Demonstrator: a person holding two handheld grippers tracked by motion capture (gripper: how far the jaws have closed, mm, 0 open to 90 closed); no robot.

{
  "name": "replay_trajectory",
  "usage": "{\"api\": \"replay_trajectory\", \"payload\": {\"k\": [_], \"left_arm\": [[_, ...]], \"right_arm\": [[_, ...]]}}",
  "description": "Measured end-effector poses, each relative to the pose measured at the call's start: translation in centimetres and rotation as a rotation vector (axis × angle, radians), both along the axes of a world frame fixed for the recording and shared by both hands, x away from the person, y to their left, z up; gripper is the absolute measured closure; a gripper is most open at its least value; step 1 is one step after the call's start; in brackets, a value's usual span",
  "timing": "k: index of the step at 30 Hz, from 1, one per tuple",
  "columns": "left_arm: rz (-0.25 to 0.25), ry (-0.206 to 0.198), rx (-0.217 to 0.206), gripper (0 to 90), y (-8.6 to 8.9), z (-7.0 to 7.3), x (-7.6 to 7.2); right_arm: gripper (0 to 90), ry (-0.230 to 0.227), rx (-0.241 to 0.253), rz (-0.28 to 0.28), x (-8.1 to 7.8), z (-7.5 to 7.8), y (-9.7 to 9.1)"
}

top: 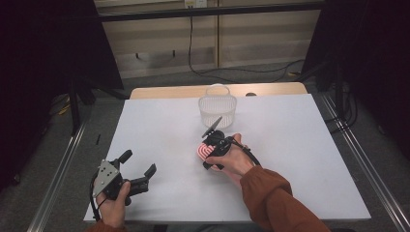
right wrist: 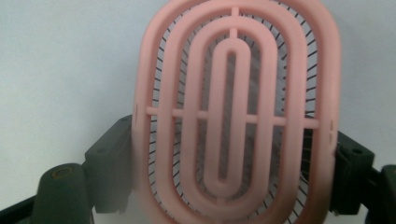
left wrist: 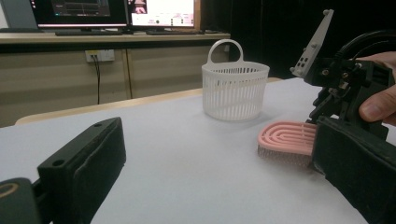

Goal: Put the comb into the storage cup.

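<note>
A pink oval plastic brush [right wrist: 236, 109] with concentric ribs on its back and short dark bristles underneath lies flat on the white desk [top: 159, 125], near the middle. It looks light and stiff; its long rim edges offer the surest hold. The right tongs [top: 209, 153] straddle its sides, apparently gripping it. Beyond stands a white slatted plastic basket [top: 218, 109]. The left tongs [top: 138, 169] rest wide open, empty.
</note>
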State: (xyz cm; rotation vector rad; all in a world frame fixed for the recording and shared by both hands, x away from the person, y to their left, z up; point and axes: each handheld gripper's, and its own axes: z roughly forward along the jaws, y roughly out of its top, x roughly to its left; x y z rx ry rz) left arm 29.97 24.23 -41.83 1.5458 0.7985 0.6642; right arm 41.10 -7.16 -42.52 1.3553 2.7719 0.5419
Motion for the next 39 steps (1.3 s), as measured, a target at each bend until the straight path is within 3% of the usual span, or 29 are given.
{"api": "replay_trajectory", "payload": {"k": [19, 39], "left_arm": [[-0.002, 0.000, 0.002, 3.1, 0.0, 0.0, 0.0], [0.002, 0.003, 0.001, 3.1, 0.0, -0.1, 0.0]], "right_arm": [[20.0, -0.012, 0.022, -0.002, -0.2, 0.8, -0.6], [20.0, -0.073, 0.085, -0.022, -0.6, 3.2, -1.7]]}}
